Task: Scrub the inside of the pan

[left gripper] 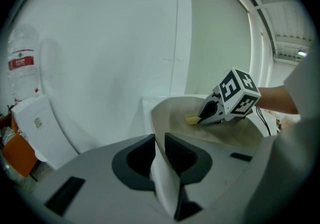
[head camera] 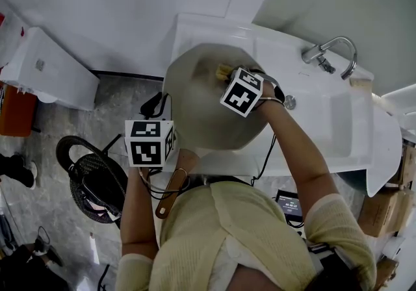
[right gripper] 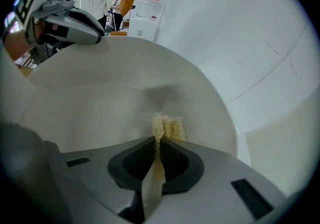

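Head view: pan [head camera: 201,108] is tilted over the sink [head camera: 325,121], left gripper [head camera: 164,145] at its near edge, right gripper [head camera: 229,78] inside with the sponge [head camera: 222,71]

Left gripper view: jaws clamped on the thin pan rim [left gripper: 161,168]. Stiff and likely heavy, so a rim hold may pivot; the wooden handle [head camera: 170,191] looks safer

Right gripper view: jaws pinched tight on the soft sponge [right gripper: 167,127], which touches the smooth, probably slippery pan wall [right gripper: 110,103]

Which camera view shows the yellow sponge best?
The right gripper view: the sponge sits close up, pinched in the right gripper, at the pan inside. The head view and left gripper view show only a small yellow scrap.
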`<state>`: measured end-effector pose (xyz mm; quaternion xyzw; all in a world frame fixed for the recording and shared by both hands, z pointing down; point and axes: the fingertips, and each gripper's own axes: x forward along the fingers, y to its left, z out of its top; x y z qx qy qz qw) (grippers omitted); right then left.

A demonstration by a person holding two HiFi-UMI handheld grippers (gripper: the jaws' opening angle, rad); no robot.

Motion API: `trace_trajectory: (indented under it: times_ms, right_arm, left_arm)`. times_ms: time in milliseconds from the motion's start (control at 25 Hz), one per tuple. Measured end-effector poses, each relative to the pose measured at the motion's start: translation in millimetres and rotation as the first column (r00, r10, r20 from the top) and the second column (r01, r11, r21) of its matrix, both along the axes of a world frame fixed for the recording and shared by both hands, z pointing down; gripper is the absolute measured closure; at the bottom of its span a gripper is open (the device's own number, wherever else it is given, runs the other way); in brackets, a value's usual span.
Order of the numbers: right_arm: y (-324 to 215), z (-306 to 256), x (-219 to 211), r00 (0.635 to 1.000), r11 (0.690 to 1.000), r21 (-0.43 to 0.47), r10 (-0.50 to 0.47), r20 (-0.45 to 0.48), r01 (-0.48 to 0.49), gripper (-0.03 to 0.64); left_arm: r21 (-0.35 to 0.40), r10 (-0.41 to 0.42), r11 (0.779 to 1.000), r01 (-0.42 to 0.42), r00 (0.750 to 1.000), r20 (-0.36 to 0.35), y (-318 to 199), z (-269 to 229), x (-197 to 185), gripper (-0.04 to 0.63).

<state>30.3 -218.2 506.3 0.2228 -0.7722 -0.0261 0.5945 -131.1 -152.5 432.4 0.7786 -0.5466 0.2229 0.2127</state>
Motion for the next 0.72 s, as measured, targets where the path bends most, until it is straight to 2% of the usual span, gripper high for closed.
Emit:
trace_trajectory:
  times_ms: [400,720]
  right_arm:
    - [15,7,-5,0.999,0.992,-0.118,0.046,0.023,-0.043,0.571]
    - [29,4,-6,0.993,0.974,-0.213,0.099,0.068,-0.082,0.571]
  left_arm:
    - [0.001,-0.004,1.000,0.004,1.000,-0.005,0,1,0,0.485]
    - [0.001,-0.004,1.000,0.004,1.000,-0.004,0,0,-1,0.485]
